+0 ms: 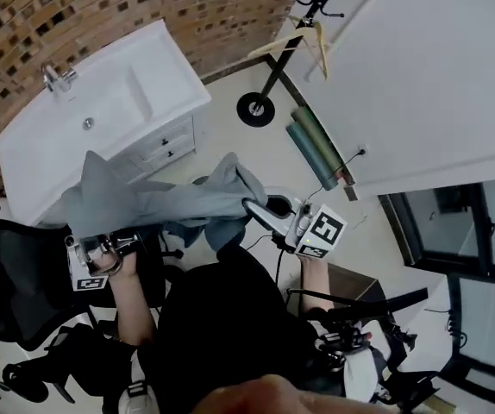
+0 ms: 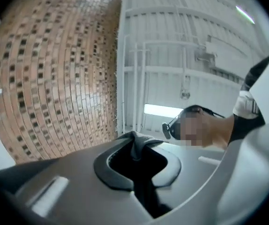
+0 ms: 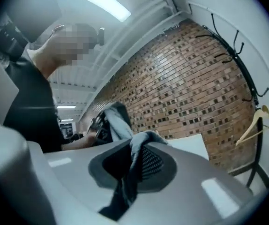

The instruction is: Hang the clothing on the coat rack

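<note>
Between the left hand-held gripper (image 1: 94,243) and the right hand-held gripper (image 1: 260,209), a grey garment (image 1: 170,201) hung stretched above a black chair (image 1: 15,274). Both were clenched on its cloth. The coat rack (image 1: 278,65) stood well apart.

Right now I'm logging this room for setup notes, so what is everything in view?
garment: one, grey, stretched between both claws
coat rack: one, black, upper middle of the head view
hanger: one, wooden, on the rack
rolls: two, green, right of the rack's base
basin cabinet: one, white, against the brick wall
chair: one, black, lower left
left claw: one, grey, shut on the garment
right claw: one, grey, shut on the garment
</note>
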A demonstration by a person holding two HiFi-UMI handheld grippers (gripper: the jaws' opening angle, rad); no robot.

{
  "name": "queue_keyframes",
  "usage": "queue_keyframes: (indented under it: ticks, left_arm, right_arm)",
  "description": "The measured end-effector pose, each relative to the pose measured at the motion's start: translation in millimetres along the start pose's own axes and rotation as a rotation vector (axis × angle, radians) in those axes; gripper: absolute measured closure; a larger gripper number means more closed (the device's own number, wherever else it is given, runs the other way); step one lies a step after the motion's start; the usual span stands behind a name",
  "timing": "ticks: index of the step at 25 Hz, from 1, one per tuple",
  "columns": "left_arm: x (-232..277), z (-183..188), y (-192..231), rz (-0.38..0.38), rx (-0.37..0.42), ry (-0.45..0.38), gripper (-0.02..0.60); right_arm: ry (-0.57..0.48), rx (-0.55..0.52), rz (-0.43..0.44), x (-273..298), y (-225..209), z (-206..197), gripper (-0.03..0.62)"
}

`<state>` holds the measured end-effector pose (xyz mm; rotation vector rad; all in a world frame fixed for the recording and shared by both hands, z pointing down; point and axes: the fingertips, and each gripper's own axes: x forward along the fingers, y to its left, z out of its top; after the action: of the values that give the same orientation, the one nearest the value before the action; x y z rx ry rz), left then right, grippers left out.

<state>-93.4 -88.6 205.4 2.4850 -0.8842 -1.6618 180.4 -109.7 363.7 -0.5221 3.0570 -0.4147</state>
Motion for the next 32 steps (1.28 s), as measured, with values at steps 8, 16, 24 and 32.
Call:
queue_keyframes:
  ticks: [8, 16, 24, 32]
  left_arm:
    - [125, -197, 38, -0.107, -0.253, 0.049, 0.568]
    - [227, -307, 102, -0.179, -0.395, 0.032, 0.568]
    - [400, -327, 181, -0.388, -0.407, -0.066, 0.568]
    - [615, -349, 266, -0.489, -0.29, -0.095, 0.568]
  right_arm:
    - [0.254, -0.189, -0.154, -112, -90, -5, 0.572]
    - [-0.26, -0.165, -0.628, -226, -219, 121, 0.572]
    - [-0.423, -0.602, -0.772, -232, -313, 326, 0.572]
    - [-0.729, -0.771, -0.606, -214, -457, 557, 0.573]
